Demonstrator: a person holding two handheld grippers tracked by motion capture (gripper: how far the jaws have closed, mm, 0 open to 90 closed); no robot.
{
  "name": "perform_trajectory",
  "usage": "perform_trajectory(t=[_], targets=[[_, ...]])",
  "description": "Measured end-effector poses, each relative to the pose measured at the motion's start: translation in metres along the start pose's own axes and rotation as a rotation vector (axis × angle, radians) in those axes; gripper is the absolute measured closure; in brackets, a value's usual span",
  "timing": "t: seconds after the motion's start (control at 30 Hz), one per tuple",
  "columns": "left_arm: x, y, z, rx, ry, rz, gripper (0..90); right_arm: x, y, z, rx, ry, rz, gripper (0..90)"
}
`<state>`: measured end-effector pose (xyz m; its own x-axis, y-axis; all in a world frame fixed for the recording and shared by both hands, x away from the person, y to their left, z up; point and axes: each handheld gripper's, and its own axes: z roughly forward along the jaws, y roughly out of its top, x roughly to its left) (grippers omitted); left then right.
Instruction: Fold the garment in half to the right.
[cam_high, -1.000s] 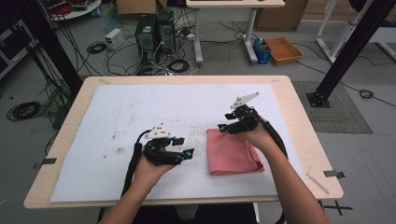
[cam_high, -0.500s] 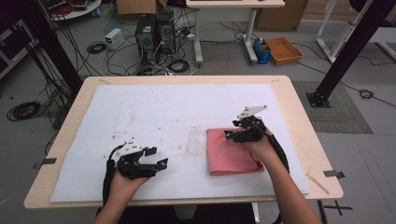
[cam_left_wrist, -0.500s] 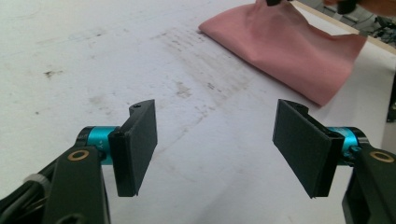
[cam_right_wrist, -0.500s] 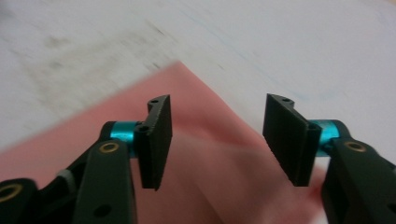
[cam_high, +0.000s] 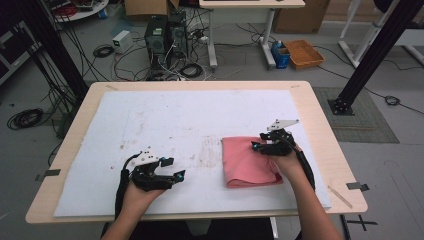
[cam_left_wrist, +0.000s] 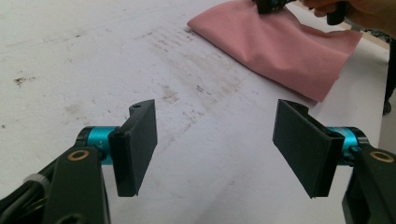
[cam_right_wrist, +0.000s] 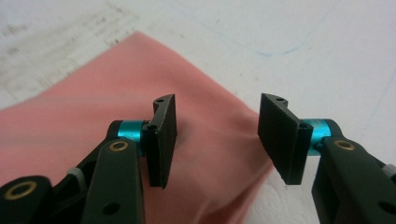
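Both grippers now sit lower than before; the right gripper (cam_high: 257, 146), jaws apart and just narrowing, hovers over the pink cloth (cam_high: 247, 162), while the left gripper (cam_high: 176, 168), spread and empty, rests well left of it.

Even, bright light; soft focus.

Counter (cam_high: 320, 125): pale wood top; stained white sheet (cam_high: 175, 115) covers most of it; folded pink cloth (cam_high: 245, 162) lies on the sheet, right of centre.

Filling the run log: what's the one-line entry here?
cloth: folded, on mat | right gripper: open, over cloth | left gripper: open, over bare mat
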<state>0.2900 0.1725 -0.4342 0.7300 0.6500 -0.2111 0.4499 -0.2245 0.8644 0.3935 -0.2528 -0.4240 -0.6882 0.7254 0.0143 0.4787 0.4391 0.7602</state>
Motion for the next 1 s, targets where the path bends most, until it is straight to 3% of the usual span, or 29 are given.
perform_trajectory(t=[0.07, 0.23, 0.43, 0.53, 0.63, 0.73, 0.83, 1.0], targets=[[0.002, 0.0, -0.002, -0.002, 0.005, -0.004, 30.8, 0.001, 0.0, -0.013, -0.022, -0.007, -0.006, 44.4], [0.007, 0.0, -0.007, -0.017, 0.017, -0.011, 30.8, 0.012, -0.015, -0.043, -0.051, 0.045, -0.027, 45.6], [0.007, 0.002, -0.007, -0.025, 0.014, -0.01, 30.8, 0.031, -0.032, -0.058, 0.002, 0.064, -0.053, 48.3], [0.008, 0.003, -0.009, -0.03, 0.015, -0.006, 30.8, 0.041, -0.04, -0.062, 0.025, 0.079, -0.07, 54.0], [0.01, 0.002, -0.009, -0.026, 0.019, -0.01, 30.8, 0.045, -0.046, -0.061, 0.07, 0.091, -0.077, 66.2], [0.009, 0.002, -0.009, -0.027, 0.019, -0.012, 30.8, 0.043, -0.053, -0.055, 0.104, 0.116, -0.053, 77.2], [0.007, 0.003, -0.009, -0.027, 0.013, -0.005, 30.8, 0.04, -0.058, -0.054, 0.095, 0.146, -0.03, 86.5], [0.007, 0.003, -0.009, -0.03, 0.011, -0.008, 30.8, 0.035, -0.055, -0.069, 0.087, 0.139, -0.041, 88.0]])
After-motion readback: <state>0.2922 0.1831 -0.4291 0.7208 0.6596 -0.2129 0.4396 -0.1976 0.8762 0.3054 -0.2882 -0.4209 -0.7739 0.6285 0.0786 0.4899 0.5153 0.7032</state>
